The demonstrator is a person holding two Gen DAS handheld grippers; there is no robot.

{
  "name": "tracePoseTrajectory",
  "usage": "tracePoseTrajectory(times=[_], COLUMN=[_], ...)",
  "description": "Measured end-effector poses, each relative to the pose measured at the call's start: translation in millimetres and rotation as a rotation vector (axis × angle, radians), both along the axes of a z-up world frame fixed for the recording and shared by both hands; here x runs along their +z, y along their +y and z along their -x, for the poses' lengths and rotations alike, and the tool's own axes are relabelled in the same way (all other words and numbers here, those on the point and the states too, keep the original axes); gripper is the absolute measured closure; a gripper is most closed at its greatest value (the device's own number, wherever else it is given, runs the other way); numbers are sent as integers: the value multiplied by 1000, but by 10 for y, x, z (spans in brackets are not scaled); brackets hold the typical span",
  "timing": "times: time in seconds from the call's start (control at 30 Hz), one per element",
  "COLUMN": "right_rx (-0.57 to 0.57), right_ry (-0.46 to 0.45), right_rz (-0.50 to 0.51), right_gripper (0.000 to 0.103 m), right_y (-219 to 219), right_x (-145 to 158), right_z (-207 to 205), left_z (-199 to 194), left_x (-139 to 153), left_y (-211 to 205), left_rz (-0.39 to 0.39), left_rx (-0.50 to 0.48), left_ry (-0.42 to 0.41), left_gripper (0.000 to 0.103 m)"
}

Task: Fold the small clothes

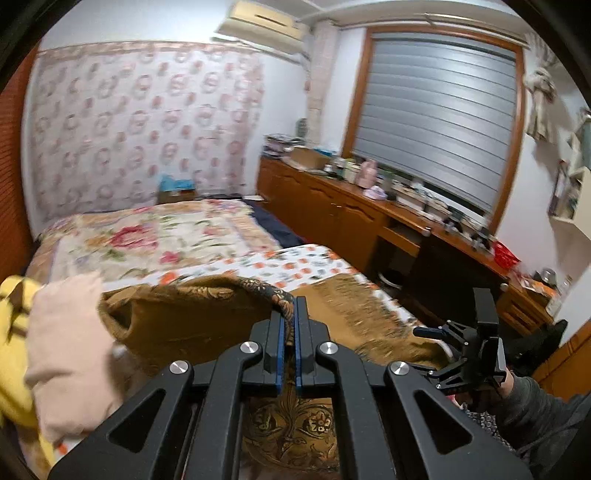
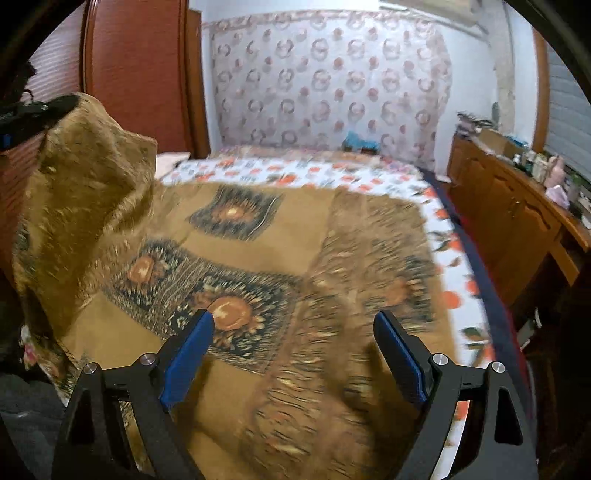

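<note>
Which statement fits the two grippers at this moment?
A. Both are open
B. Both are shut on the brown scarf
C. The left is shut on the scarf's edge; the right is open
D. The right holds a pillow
C: the left gripper pinches the patterned brown scarf and lifts a corner, while the right gripper hovers open above it.

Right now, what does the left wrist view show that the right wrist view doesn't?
Only the left wrist view shows the left gripper up close, jaws shut on the lifted edge of the brown patterned scarf, plus a pink cloth, a yellow garment and the air conditioner. Only the right wrist view shows the scarf's dark floral medallions spread flat, framed by the open right gripper, nothing between its jaws. Both share the scarf, the bed's orange-flowered sheet, the floral wall hanging and the wooden cabinet.
</note>
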State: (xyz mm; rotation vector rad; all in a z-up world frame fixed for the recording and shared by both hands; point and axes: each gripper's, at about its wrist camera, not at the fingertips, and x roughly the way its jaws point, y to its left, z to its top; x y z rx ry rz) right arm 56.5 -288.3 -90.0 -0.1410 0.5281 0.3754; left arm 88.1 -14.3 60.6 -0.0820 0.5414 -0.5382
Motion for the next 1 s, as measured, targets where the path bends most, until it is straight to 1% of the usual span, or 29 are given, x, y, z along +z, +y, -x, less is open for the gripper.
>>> tracePoseTrajectory(times=[0.13, 0.3, 0.4, 0.47, 0.5, 0.53, 0.57, 0.6, 0.63, 0.67, 0.7, 0.73, 0.77, 0.87, 0.93, 1.0], right_rx=[-48, -116, -130, -129, -134, -139, -141, -141, -140, -139, -137, -134, -128, -102, -82, -62], right_ry=[-46, -86, -90, -76, -69, -62, -53, -47, -40, -35, -34, -33, -32, -25, -16, -9], right_rz=[-5, -33, -61, -69, -64, -57, -51, -49, -50, -52, -53, -54, -58, -62, -59, -59], right_gripper=[14, 14, 14, 14, 14, 14, 14, 14, 14, 14, 14, 14, 14, 14, 14, 14], right_y=[-224, -484, -572, -604, -610, -601, -595, -574, -557, -547, -540, -525, -576, -532, -476, -453], right_x=[177, 344, 363, 334, 309, 279, 250, 246, 242, 259, 279, 296, 337, 390, 397, 392], right_z=[151, 345, 460, 488, 493, 474, 473, 463, 452, 440, 435, 430, 392, 328, 230, 145], left_z=[-135, -166, -173, -192, -191, -193, -188, -183, -173, -172, -170, -153, -146, -114, -85, -81], left_x=[170, 262, 209, 72, 35, -28, -77, -89, -121, -134, -161, -197, -224, -336, -435, -518], left_y=[-417, -826, -1008, -1085, -1105, -1091, -1050, -1038, -986, -977, -946, -866, -861, -723, -596, -510], left_rz=[-22, -46, -69, -122, -130, -130, -125, -118, -109, -108, -105, -109, -112, -124, -130, -130], left_rx=[-85, -176, -188, -189, -191, -195, -194, -194, -193, -188, -175, -150, -132, -76, -32, -8], left_ry=[-17, -28, -22, 6, 16, 27, 35, 39, 47, 51, 49, 46, 44, 53, 65, 81], left_gripper=[98, 98, 98, 97, 92, 83, 75, 61, 52, 47, 35, 26, 25, 25, 25, 25])
